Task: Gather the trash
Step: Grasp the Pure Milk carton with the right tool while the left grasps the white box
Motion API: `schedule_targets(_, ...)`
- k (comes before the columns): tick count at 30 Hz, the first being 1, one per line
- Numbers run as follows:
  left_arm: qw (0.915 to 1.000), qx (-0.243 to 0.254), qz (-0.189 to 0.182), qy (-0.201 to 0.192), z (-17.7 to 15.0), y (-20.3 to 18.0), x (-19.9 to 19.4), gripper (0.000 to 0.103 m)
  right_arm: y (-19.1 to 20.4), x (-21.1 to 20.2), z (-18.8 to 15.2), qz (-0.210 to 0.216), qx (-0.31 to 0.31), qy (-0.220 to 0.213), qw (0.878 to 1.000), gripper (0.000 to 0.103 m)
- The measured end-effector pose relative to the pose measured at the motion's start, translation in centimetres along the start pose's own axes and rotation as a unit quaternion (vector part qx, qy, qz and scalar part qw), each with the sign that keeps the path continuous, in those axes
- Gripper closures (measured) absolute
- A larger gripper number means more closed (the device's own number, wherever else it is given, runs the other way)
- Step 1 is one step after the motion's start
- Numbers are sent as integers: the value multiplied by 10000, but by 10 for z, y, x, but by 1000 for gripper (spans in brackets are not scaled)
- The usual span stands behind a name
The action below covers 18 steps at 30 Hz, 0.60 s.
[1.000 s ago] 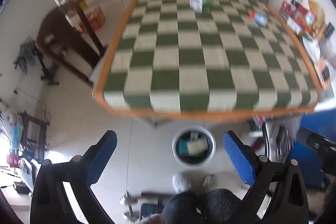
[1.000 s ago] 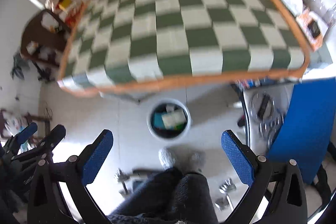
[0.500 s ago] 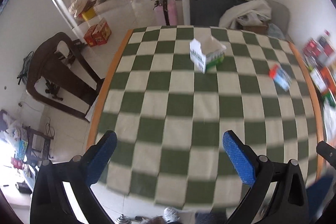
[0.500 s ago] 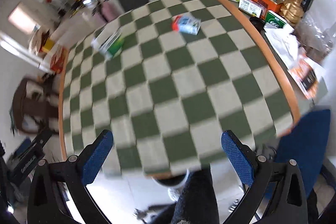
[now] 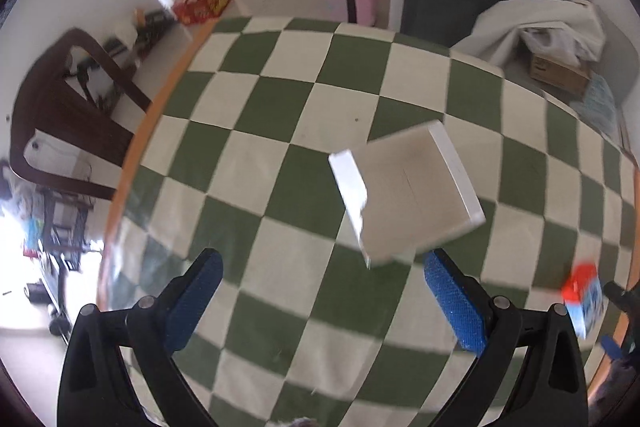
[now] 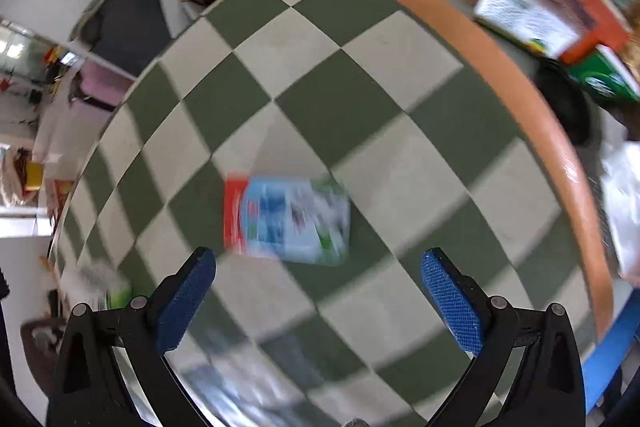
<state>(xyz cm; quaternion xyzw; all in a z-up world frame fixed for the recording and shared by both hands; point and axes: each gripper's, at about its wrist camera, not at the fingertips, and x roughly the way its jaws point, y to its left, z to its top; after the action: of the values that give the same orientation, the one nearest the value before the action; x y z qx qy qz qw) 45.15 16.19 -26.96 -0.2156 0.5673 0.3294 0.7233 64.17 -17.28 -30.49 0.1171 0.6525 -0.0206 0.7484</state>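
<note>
Two tools have swung up from the bin on the floor and closed in over the checkered tabletop [image 5: 256, 307]. Left tool [image 5: 320, 301], jaws wide and empty, faces the white carton [image 5: 404, 195]; right tool [image 6: 318, 297], equally spread, hangs just short of the blue-and-red packet [image 6: 286, 219]. Both pieces look ready for pickup.

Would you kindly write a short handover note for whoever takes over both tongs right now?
Left tongs: open, empty, hovering over the checkered table, with the white carton just ahead of the tips.
Right tongs: open, empty, with the blue-and-red packet lying flat just ahead.
Done: neither item is gripped; both lie on the table.
Left: close each pair of tongs on its item and bin them. The bin is not in view now.
</note>
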Motion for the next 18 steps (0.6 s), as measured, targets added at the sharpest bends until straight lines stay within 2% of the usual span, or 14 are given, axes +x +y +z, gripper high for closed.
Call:
schedule_targets(3, 9992, -291, -106, 233, 14, 3, 21, 0, 16, 36, 26, -132, 88, 218, 9996, 0)
schedule_targets(6, 9969, -529, -326, 481, 23, 6, 40, 1, 29, 59, 34, -275, 15, 381, 9989, 0)
schedule_targets(8, 9959, -588, -411, 559, 26, 5, 48, 12, 38, 72, 36, -371, -71, 495, 9981, 0)
schedule_targets(10, 9951, -598, -498, 611, 28, 3, 54, 47, 46, 80, 36, -511, -143, 534, 9972, 0)
schedule_targets(11, 9947, -596, -549, 638, 28, 3, 56, 61, 48, 80, 36, -496, -165, 482, 9975, 0)
schedule_targets(12, 9942, -584, -608, 665, 28, 2, 58, 84, 52, 81, 36, -505, -224, 431, 9975, 3)
schedule_targets(13, 9939, -573, -655, 674, 28, 2, 59, 96, 54, 80, 36, -573, -291, 413, 9971, 10)
schedule_targets(14, 9948, -518, -625, 620, 28, 1, 58, 100, 58, 79, 35, -669, -388, 325, 9965, 10)
schedule_targets(18, 9980, -214, -487, 345, 25, 0, 47, 103, 63, 71, 26, -583, -666, 145, 9960, 11)
